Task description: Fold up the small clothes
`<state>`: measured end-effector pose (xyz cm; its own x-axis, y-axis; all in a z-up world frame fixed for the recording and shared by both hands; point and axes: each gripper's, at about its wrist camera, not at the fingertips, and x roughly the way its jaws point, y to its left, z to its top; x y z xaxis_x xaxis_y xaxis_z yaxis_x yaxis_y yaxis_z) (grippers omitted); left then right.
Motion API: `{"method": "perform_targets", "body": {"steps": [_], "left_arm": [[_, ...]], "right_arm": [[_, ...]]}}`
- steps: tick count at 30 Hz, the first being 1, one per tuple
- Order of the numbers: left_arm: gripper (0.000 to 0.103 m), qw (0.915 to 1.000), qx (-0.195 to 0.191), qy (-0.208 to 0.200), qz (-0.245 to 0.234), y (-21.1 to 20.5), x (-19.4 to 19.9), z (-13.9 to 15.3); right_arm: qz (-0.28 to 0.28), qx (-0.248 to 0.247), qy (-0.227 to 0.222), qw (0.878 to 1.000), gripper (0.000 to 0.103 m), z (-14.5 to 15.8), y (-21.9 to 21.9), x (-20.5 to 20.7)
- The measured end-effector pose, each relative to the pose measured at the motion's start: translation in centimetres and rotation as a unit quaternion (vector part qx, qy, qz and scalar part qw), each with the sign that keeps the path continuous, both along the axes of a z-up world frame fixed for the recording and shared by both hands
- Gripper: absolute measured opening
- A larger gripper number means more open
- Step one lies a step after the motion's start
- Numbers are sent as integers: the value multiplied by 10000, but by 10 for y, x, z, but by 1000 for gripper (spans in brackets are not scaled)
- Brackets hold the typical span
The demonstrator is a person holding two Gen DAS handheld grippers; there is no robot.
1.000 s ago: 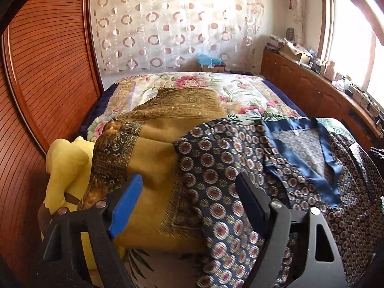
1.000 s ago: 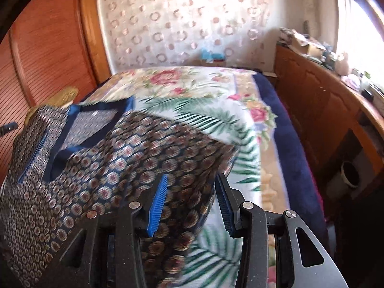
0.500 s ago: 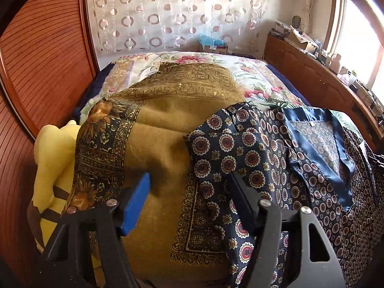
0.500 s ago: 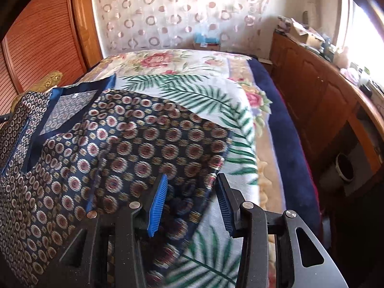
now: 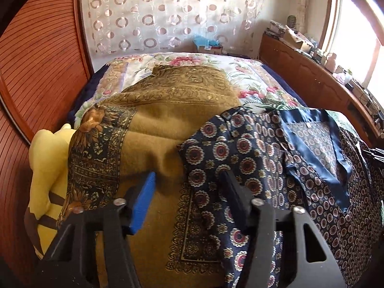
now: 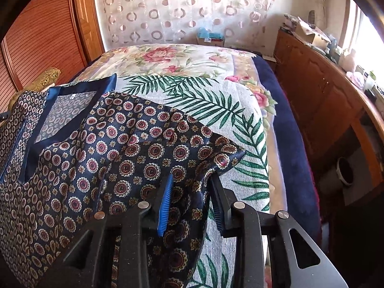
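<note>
Floral bedspread [image 6: 182, 60] under navy shirt [image 6: 134, 148]

A home bedroom: floral-quilted bed [image 6: 182, 60], ring-patterned curtain [image 6: 182, 9], cluttered wooden sideboard [image 6: 319, 91] under a window.

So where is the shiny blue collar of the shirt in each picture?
Left wrist view: the blue satin collar sits on the right side, past the left claw.
Right wrist view: the collar sits on the left side, upper left of the right claw.
Shared landmark: the circle-patterned curtain behind the bed.
</note>
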<state>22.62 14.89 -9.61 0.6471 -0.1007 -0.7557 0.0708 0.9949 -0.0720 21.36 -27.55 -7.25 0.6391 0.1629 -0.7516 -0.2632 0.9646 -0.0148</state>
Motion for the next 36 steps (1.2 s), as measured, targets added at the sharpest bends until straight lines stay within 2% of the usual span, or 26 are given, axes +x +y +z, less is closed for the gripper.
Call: {"method": "perform_targets", "body": {"steps": [4, 7, 8, 9, 10, 11, 13, 19, 23, 29, 33, 36], "left_arm": [[34, 9999, -49, -43, -134, -5, 0, 2], [18, 9996, -64, -50, -264, -10, 2, 3], [3, 9995, -76, -66, -311, -12, 2, 4], [3, 9993, -94, -84, -364, -13, 2, 6], [2, 9991, -73, -155, -379, -16, -1, 9], [2, 9990, -47, -234, -382, -18, -4, 13], [2, 9988, 2, -421, -239, -22, -15, 24], [2, 9914, -237, -1159, -555, -39, -76, 62], [2, 9859, -380, -1428, -783, -45, -126, 74], [1, 9852, -523, -1419, -807, -37, -185, 63], [1, 9892, -496, -1267, -538, -18, -217, 46], [2, 9920, -459, -1135, -302, 0, -231, 35]], "right_arm": [[-21, -11, 1, 10000, 32, 1, 1, 1], [-37, 2, -18, 10000, 32, 1, 1, 0], [-56, -8, -30, 10000, 32, 0, 2, 0], [-47, -14, -45, 10000, 29, 0, 2, -1], [-7, -6, -61, 10000, 15, 0, 2, -2], [70, 37, -62, 9999, 7, 0, 4, -3], [125, 30, -115, 9999, 4, 2, 6, -7], [516, 502, -878, 9935, 3, 39, 19, -50], [817, 700, -1185, 9871, 3, 55, 31, -95], [1068, 830, -1238, 9830, 2, 53, 29, -163], [1143, 705, -1066, 9852, 2, 45, 4, -213], [1057, 638, -925, 9880, 2, 41, -9, -226]]}}
